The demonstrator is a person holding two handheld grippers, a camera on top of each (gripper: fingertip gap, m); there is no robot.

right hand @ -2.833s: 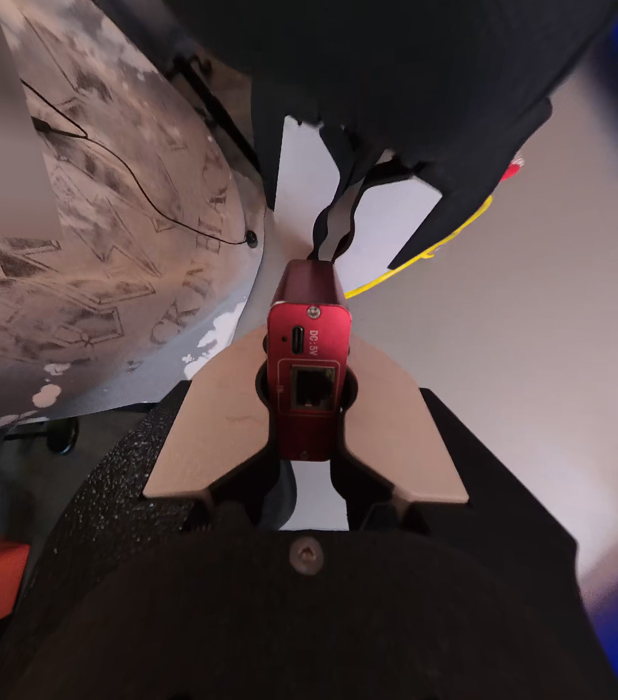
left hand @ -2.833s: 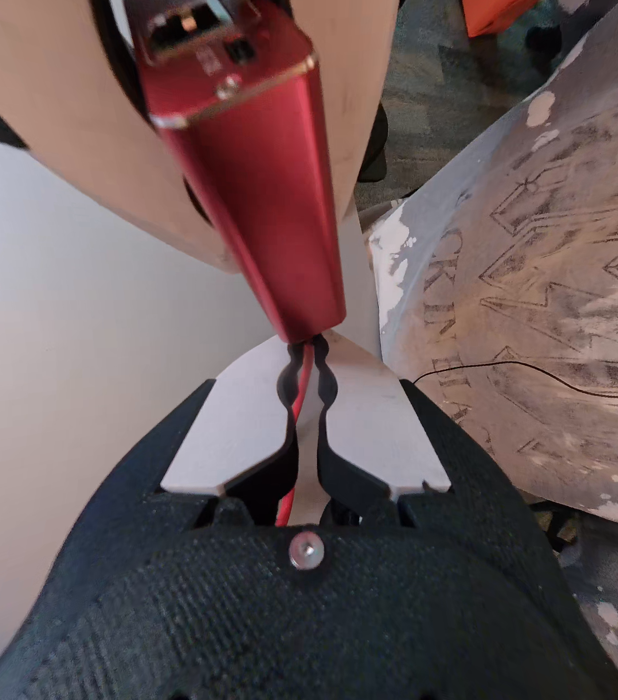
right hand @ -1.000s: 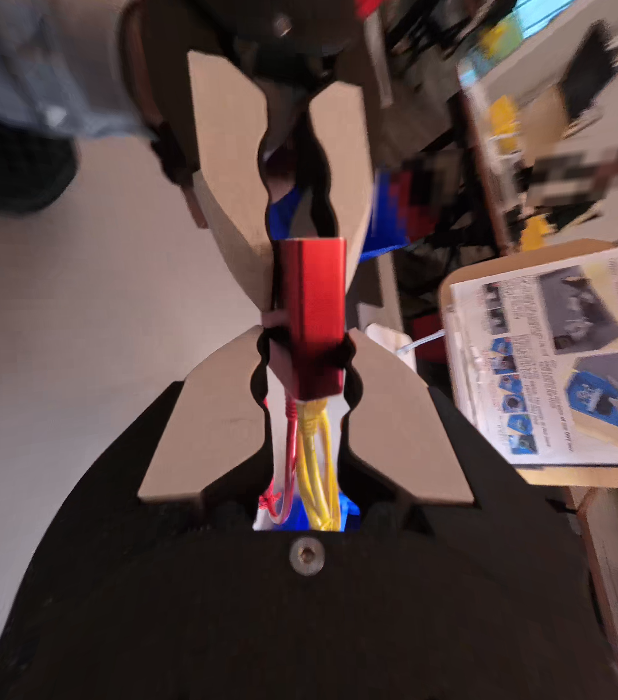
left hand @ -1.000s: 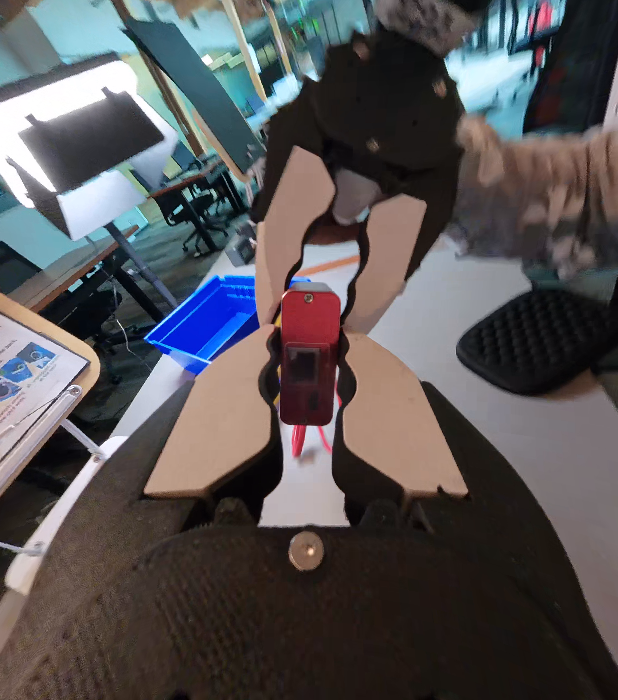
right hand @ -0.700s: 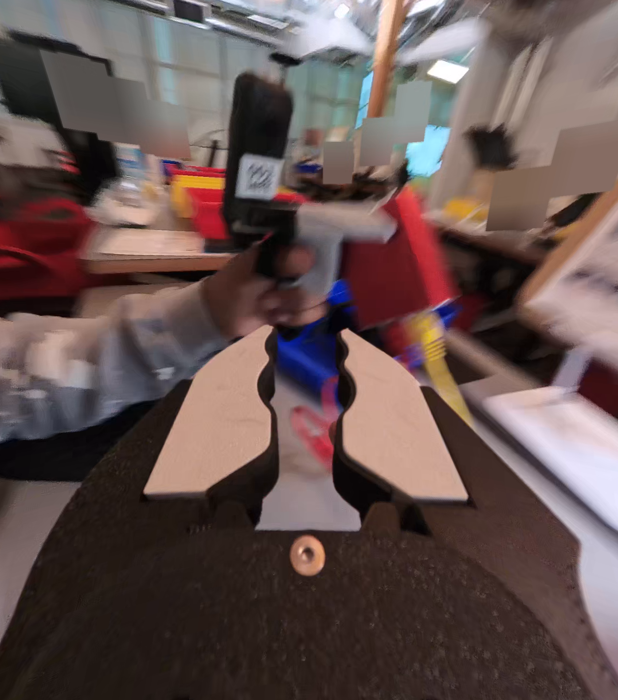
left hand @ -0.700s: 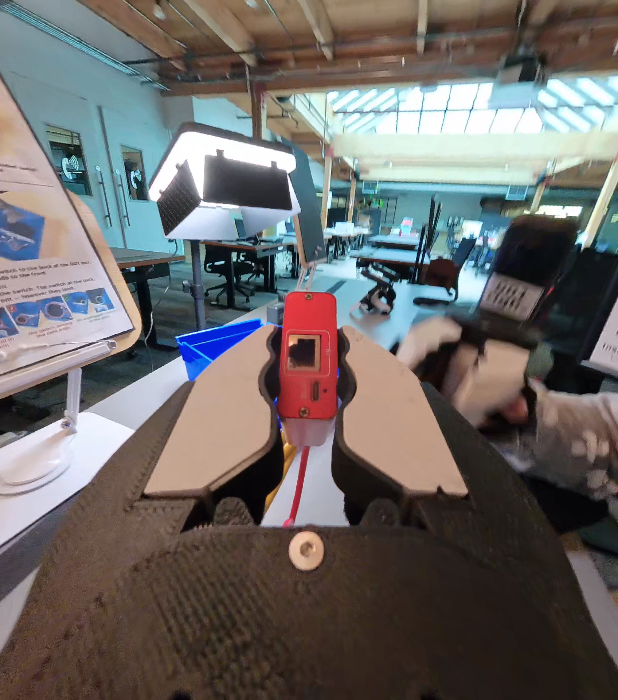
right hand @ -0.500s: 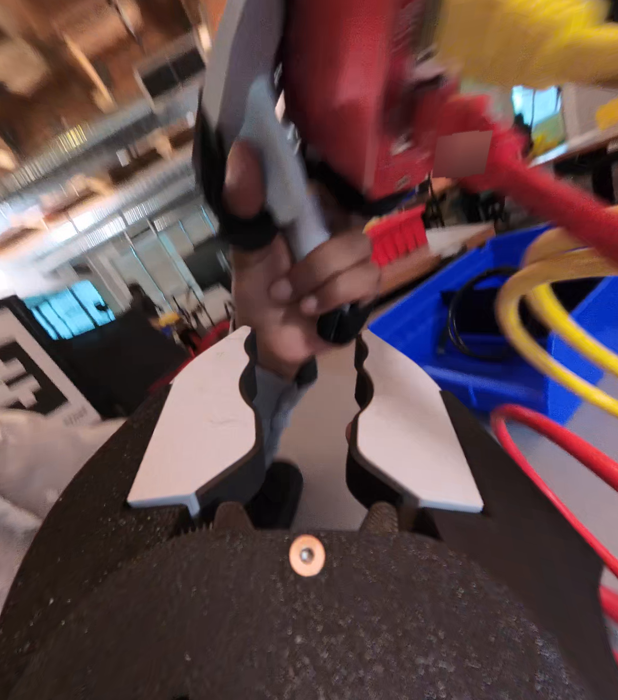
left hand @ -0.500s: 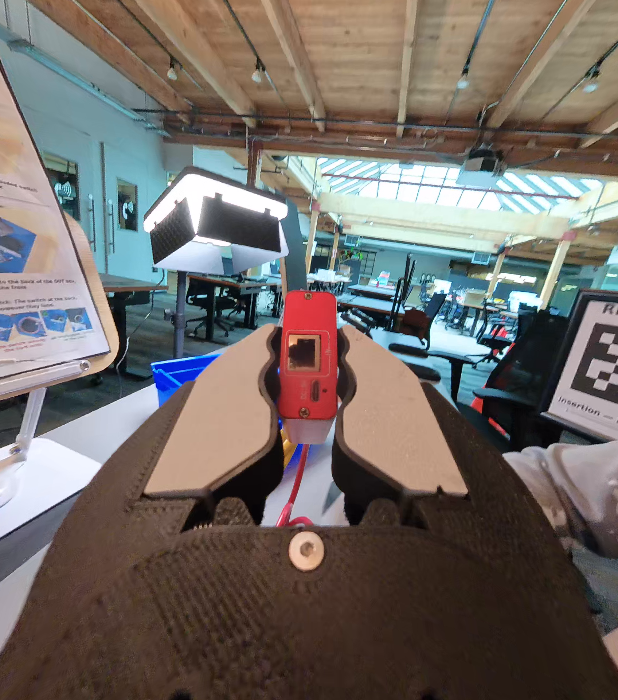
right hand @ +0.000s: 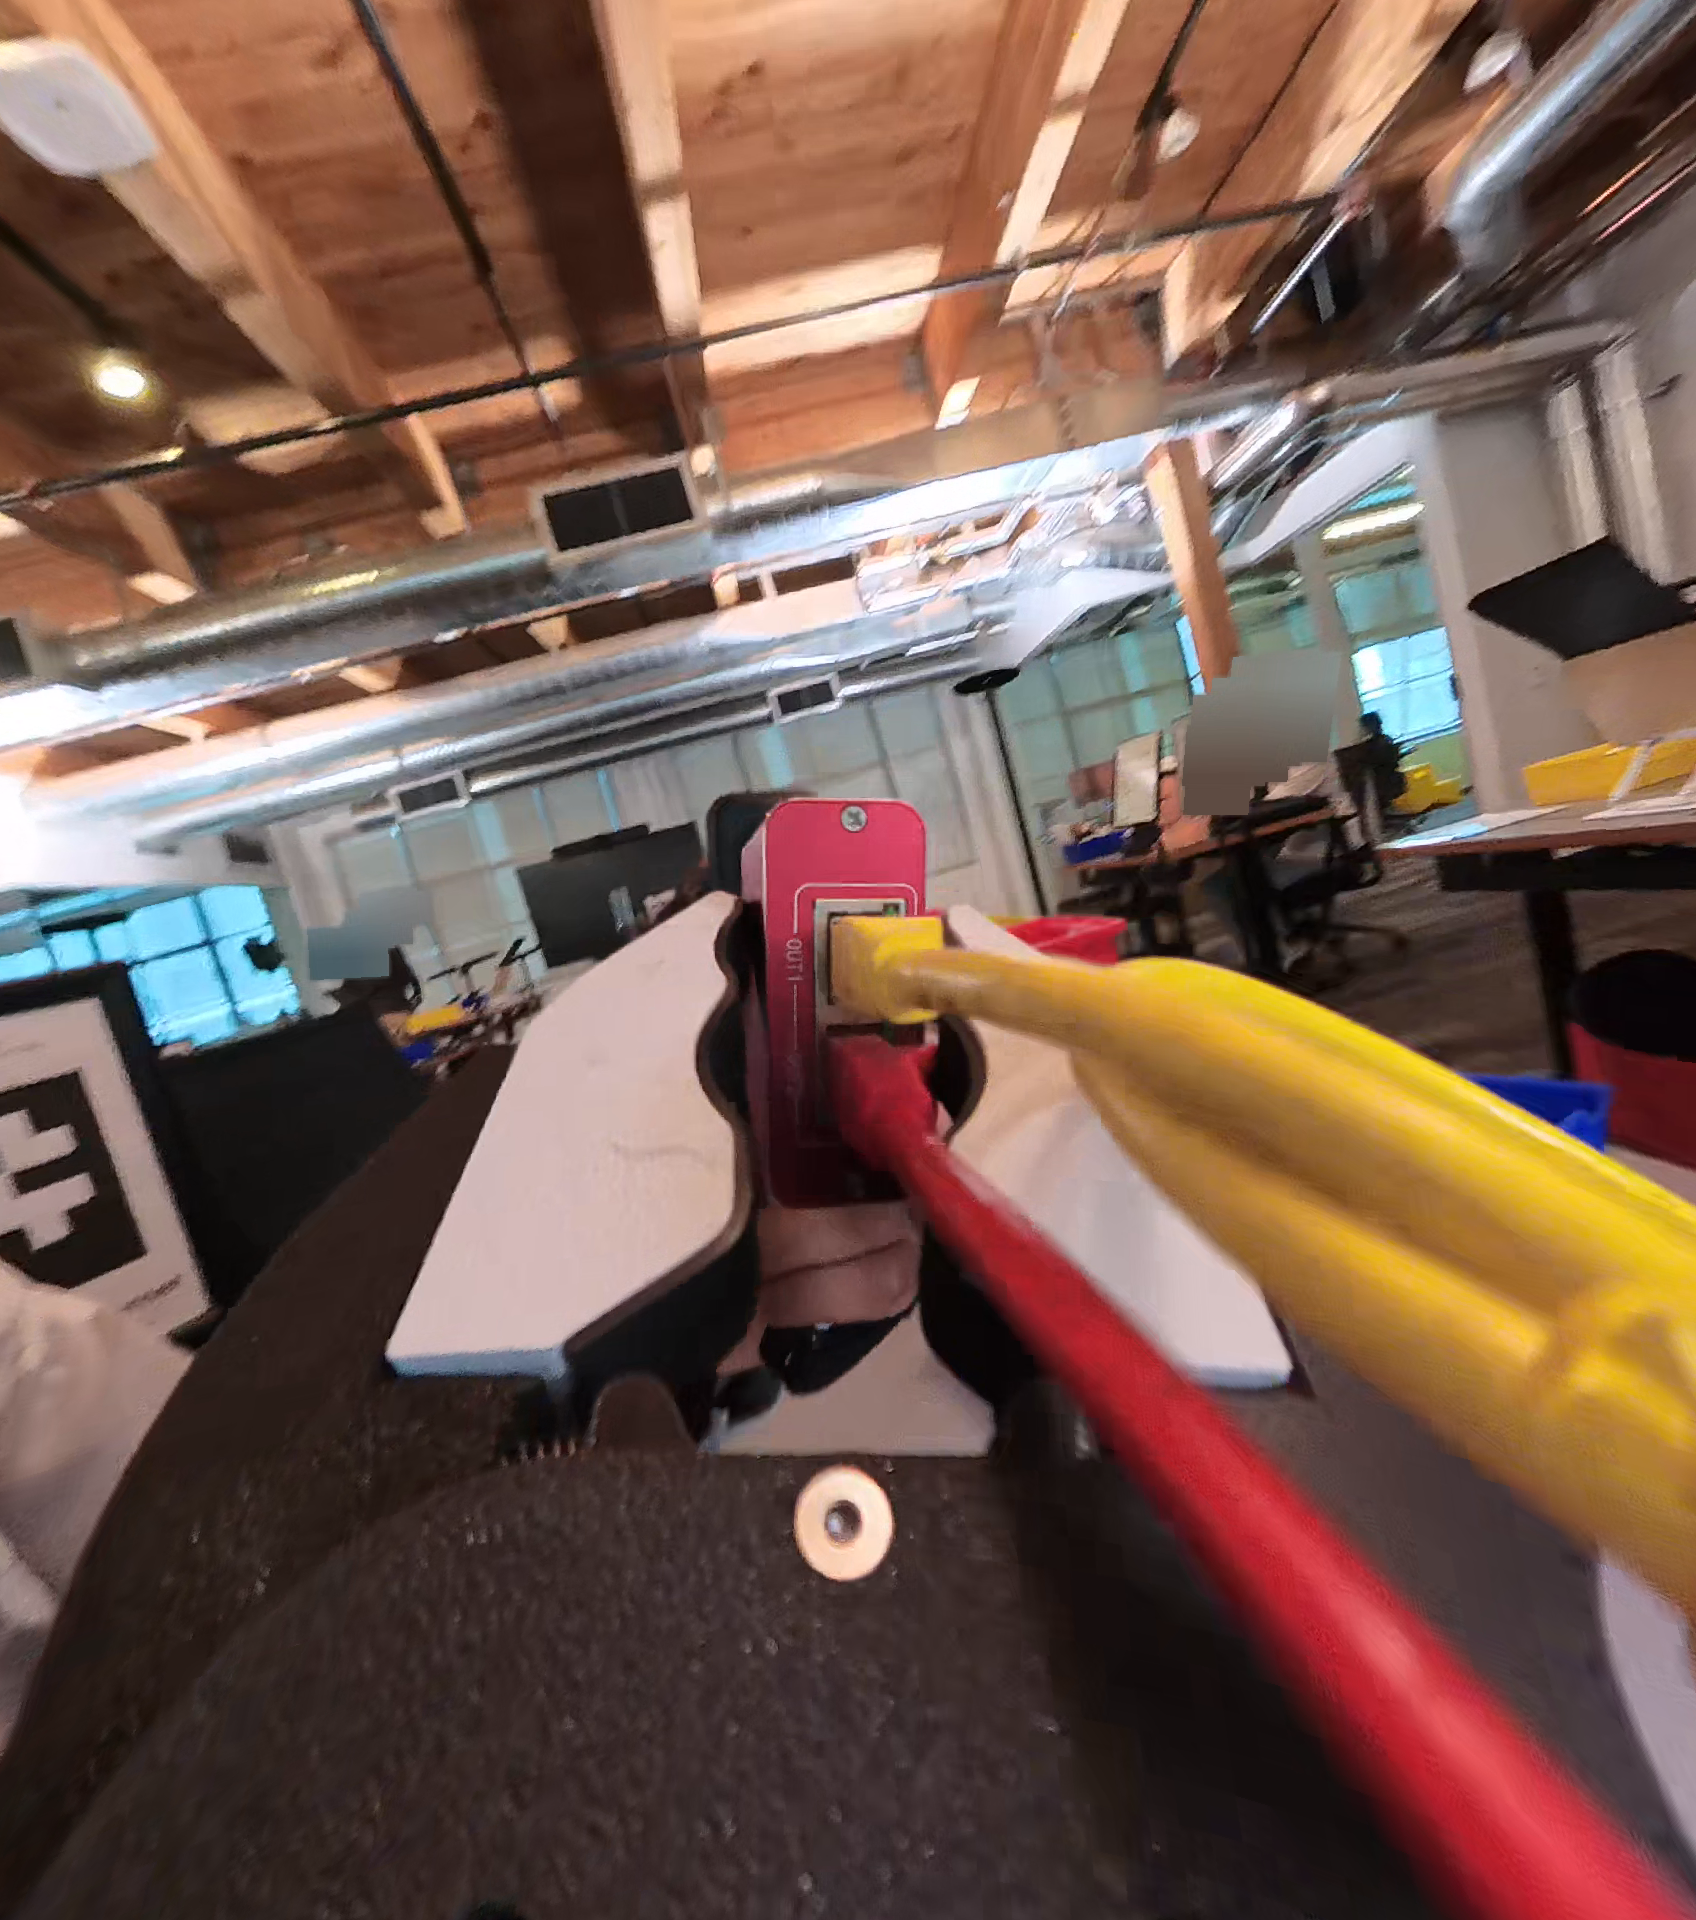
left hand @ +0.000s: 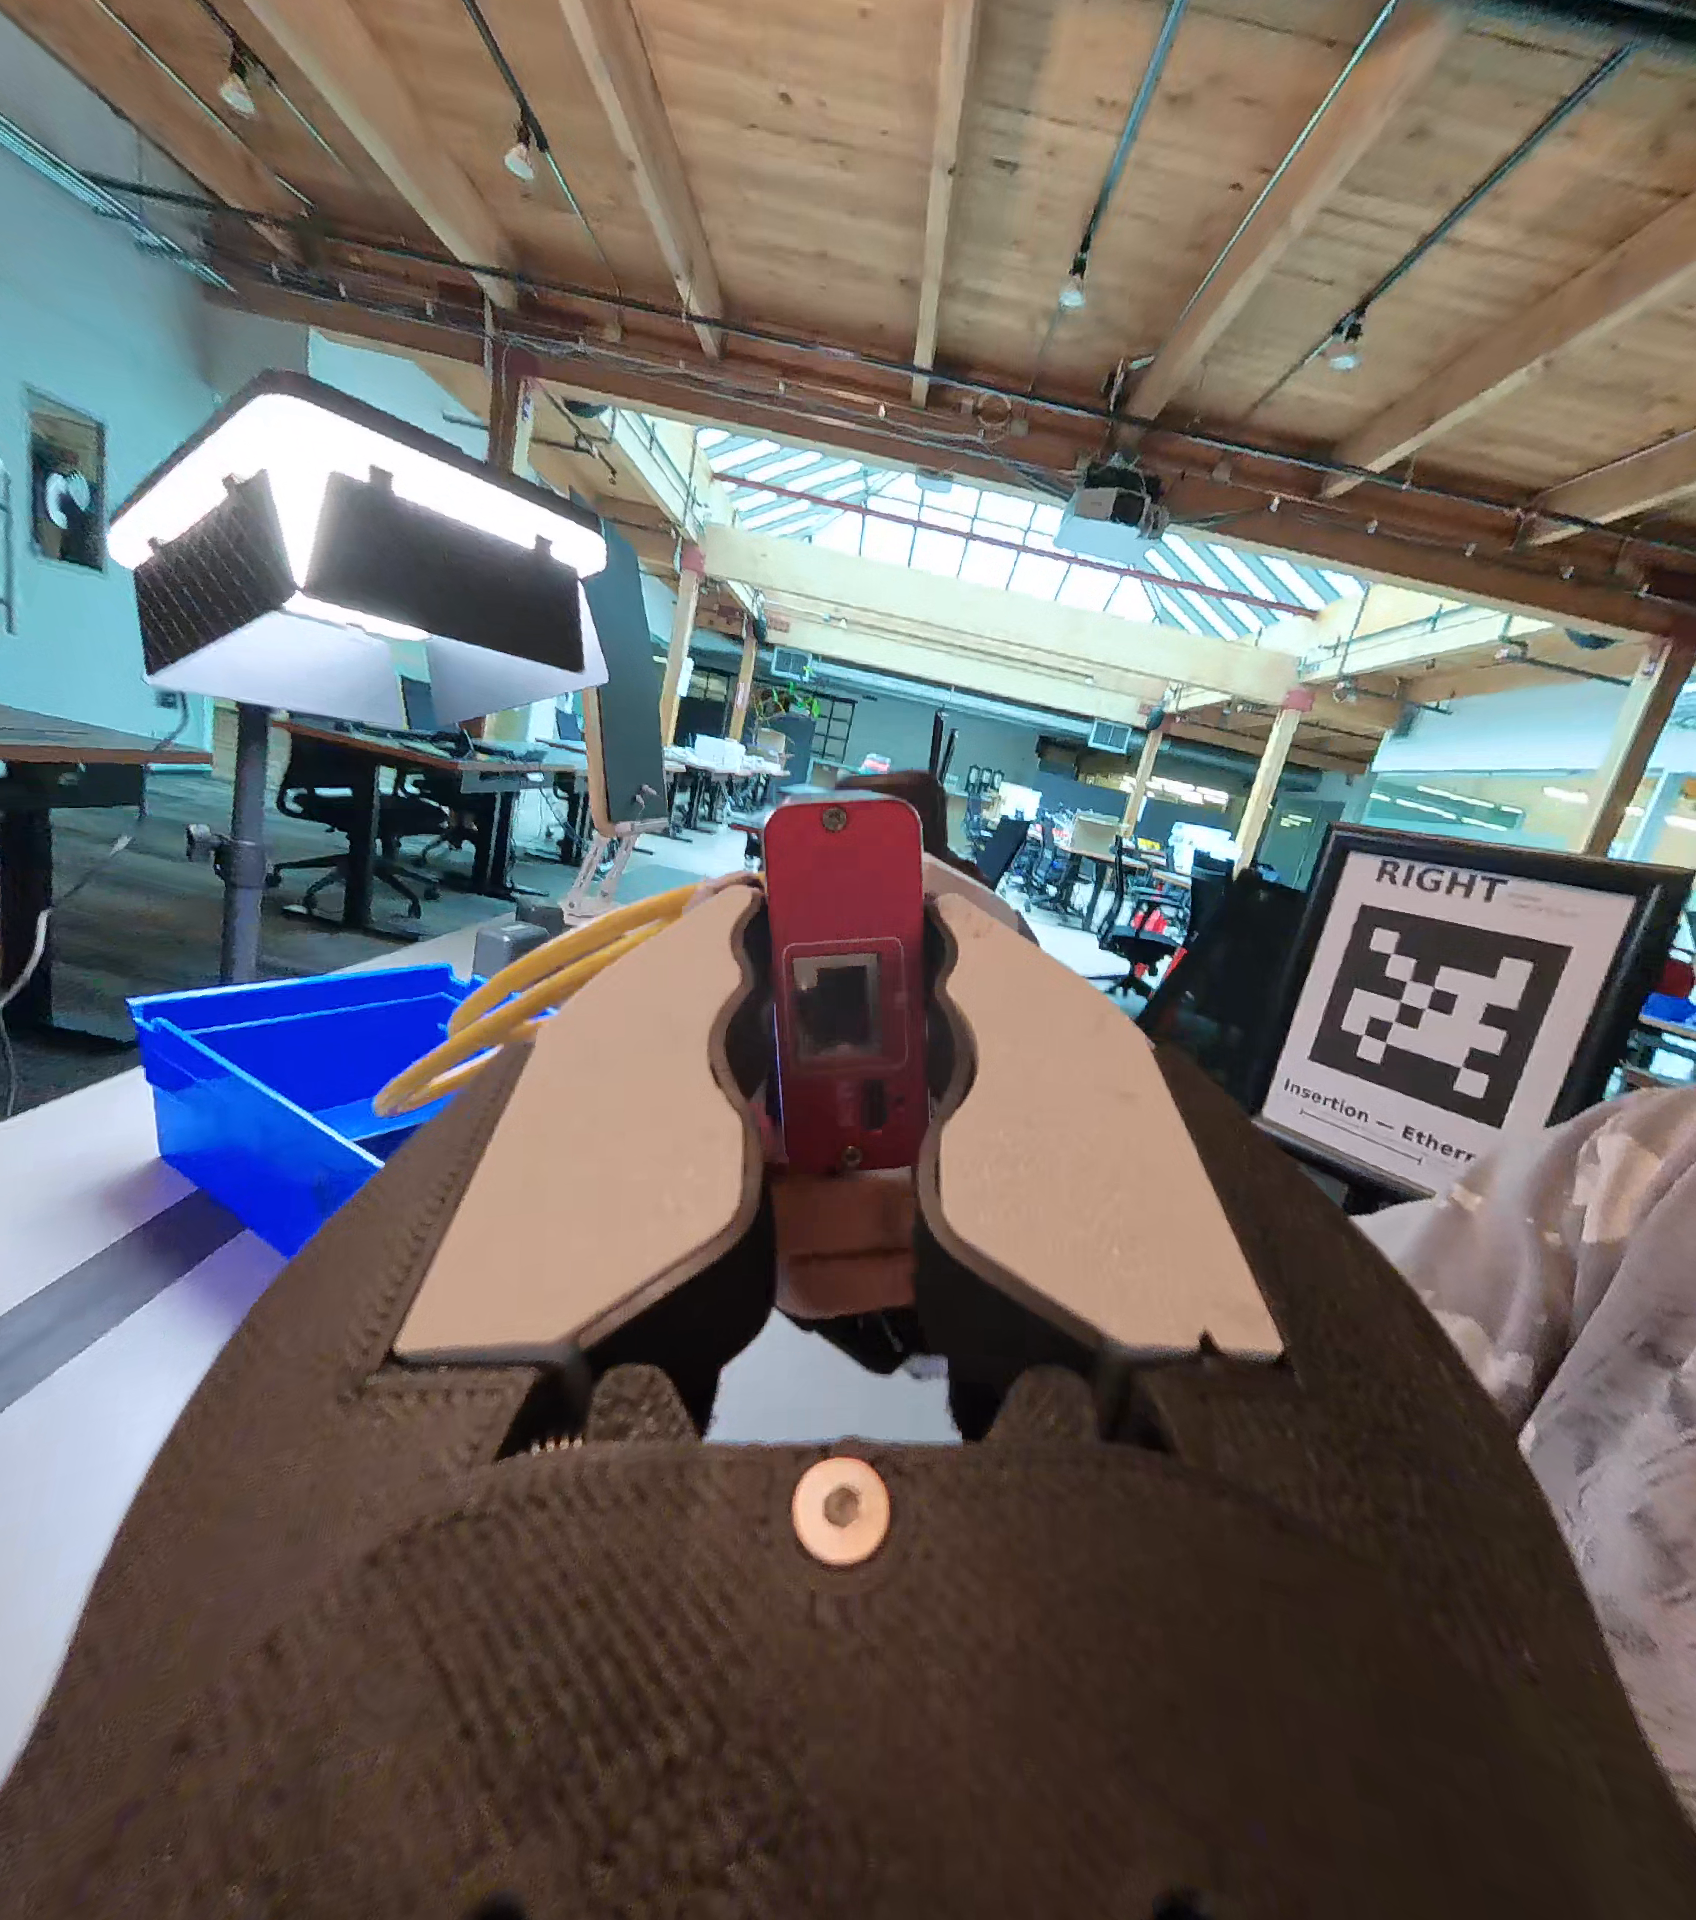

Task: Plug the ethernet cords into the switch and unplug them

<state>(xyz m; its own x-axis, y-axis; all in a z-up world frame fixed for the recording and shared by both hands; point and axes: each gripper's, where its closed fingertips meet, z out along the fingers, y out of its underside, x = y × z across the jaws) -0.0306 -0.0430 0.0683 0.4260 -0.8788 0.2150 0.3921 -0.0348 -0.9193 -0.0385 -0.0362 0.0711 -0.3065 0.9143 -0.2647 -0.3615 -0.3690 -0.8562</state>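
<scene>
The red switch (left hand: 844, 997) is held up in the air between my two grippers, which face each other. My left gripper (left hand: 844, 894) is shut on the end with a single empty port. My right gripper (right hand: 839, 909) hugs the opposite end (right hand: 844, 852), its fingers against both sides. There a yellow cord (right hand: 1343, 1122) is plugged into the upper port and a red cord (right hand: 1135, 1403) into the lower one. Both cords run back over the right finger. A loop of the yellow cord (left hand: 511, 997) shows behind the left finger. A hand (right hand: 823, 1268) shows under the switch.
A blue bin (left hand: 272, 1070) stands on the white table (left hand: 13, 1247) to the left. A framed black-and-white marker sign (left hand: 1446, 997) stands at the right and also shows in the right wrist view (right hand: 2, 1153). A pale patterned sleeve (left hand: 1602, 1351) is at the lower right.
The right gripper handed the switch to the left, let go and swung round. It now faces the left gripper and has closed in on the cord end. The left still holds the switch.
</scene>
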